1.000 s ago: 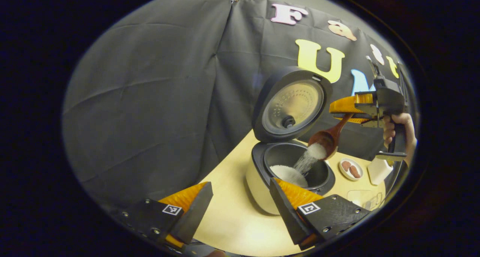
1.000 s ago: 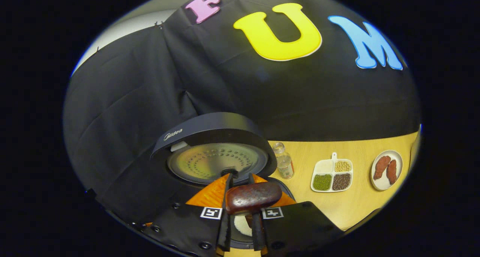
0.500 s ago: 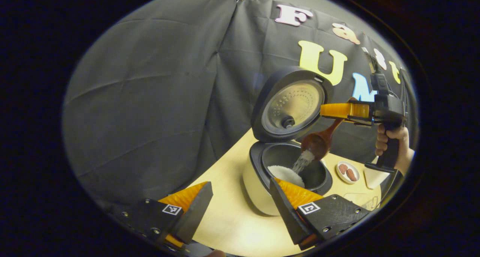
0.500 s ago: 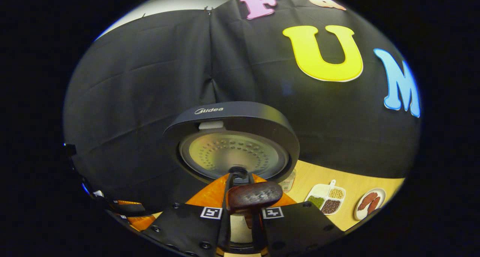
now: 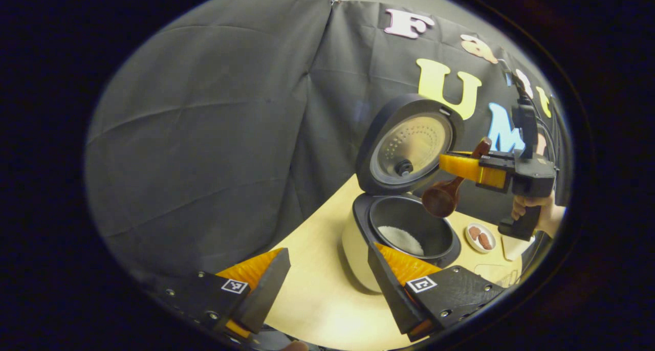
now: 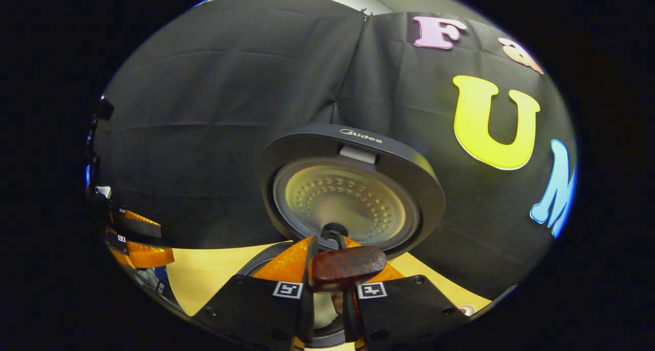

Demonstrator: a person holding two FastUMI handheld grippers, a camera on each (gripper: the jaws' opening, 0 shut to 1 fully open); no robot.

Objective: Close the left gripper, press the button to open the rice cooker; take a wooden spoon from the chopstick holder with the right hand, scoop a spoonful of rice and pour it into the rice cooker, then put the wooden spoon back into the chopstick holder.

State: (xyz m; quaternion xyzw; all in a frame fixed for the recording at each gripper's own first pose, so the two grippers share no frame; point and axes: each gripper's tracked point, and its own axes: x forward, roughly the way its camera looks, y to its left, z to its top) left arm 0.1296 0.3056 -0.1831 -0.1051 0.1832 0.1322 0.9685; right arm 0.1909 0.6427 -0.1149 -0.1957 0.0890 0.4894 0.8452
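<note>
the right gripper point(image 5: 463, 168) is clamped on the handle of the wooden spoon point(image 5: 444, 196), whose bowl hangs just above the open rice cooker point(image 5: 404, 231); white rice point(image 5: 402, 238) lies in its pot. the left gripper point(image 5: 327, 274) hovers with its 2 fingers spread apart, holding nothing, near the cooker over the table point(image 5: 317, 294).

The dark brown wooden spoon point(image 5: 444, 196) no longer pours white rice point(image 5: 401, 237); now empty, it hangs higher above the pot.
</note>
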